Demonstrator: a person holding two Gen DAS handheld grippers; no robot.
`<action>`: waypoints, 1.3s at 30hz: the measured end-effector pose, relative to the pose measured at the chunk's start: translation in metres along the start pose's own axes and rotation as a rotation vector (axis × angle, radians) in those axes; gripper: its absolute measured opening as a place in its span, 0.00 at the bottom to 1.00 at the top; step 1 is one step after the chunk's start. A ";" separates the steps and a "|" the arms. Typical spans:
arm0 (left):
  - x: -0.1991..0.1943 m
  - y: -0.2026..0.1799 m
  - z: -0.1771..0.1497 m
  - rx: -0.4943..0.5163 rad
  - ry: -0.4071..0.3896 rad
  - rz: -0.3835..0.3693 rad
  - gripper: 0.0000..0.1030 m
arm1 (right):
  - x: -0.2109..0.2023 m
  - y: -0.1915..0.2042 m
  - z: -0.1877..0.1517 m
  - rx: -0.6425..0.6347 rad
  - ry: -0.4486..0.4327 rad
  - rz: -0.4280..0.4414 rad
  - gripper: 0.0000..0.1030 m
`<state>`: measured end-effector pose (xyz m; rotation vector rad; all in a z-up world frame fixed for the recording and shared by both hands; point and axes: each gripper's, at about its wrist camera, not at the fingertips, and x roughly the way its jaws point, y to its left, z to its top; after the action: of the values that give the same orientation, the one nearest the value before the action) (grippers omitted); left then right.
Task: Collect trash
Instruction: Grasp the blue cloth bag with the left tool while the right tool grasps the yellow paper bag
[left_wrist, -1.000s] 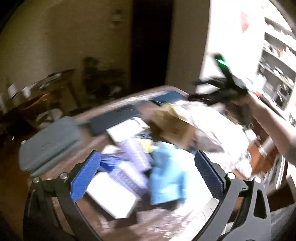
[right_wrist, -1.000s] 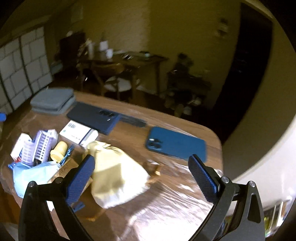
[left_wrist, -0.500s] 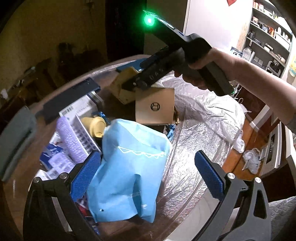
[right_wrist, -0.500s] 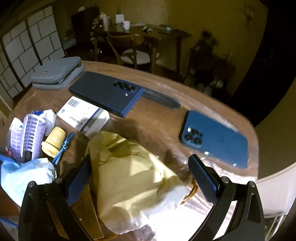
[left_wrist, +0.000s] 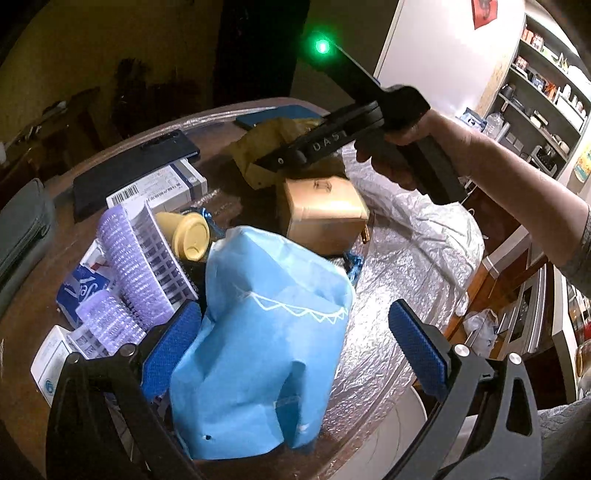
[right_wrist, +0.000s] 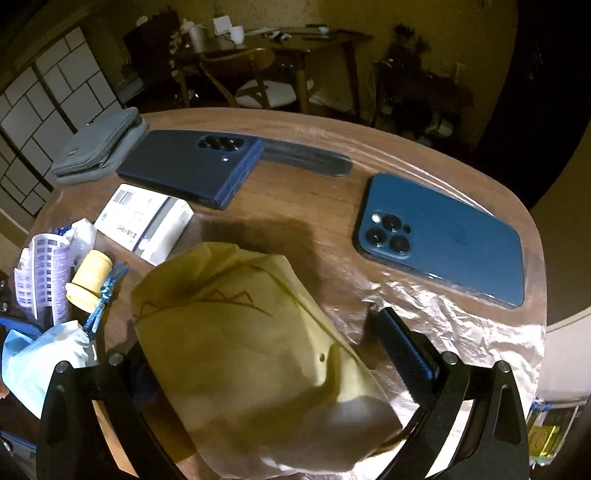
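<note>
A crumpled blue fabric bag (left_wrist: 258, 343) lies between the open fingers of my left gripper (left_wrist: 291, 343); its left pad (left_wrist: 170, 347) touches the bag. A crumpled yellow fabric bag (right_wrist: 251, 343) fills the space between the open fingers of my right gripper (right_wrist: 266, 354). The right gripper also shows in the left wrist view (left_wrist: 354, 122), held over the yellow bag (left_wrist: 266, 147) at the far side. A tan cardboard box (left_wrist: 321, 210) sits between the two bags. Crinkled silver foil (left_wrist: 413, 266) covers the table's right side.
On the wooden table (right_wrist: 295, 206): two blue phones (right_wrist: 439, 236) (right_wrist: 192, 162), a grey pouch (right_wrist: 96, 147), a white medicine box (right_wrist: 147, 221), purple hair rollers (left_wrist: 125, 269), a yellow cap (left_wrist: 188, 236). Shelves (left_wrist: 543, 92) stand at right.
Both grippers have come down closer to the pile. The blue bag now sits between the left fingers and the yellow bag between the right fingers.
</note>
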<state>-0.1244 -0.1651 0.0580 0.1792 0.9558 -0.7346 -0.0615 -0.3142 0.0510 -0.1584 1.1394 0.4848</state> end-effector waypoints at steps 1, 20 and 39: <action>0.001 -0.001 0.001 0.003 0.003 0.003 0.99 | 0.000 -0.001 0.000 0.011 -0.004 0.007 0.95; -0.006 -0.003 0.003 -0.016 -0.020 -0.072 0.55 | -0.056 -0.028 -0.018 0.167 -0.207 0.082 0.58; -0.069 -0.018 -0.001 -0.072 -0.209 -0.075 0.55 | -0.160 0.015 -0.074 0.117 -0.421 0.012 0.58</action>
<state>-0.1617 -0.1441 0.1157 0.0028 0.7916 -0.7705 -0.1819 -0.3744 0.1659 0.0519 0.7530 0.4352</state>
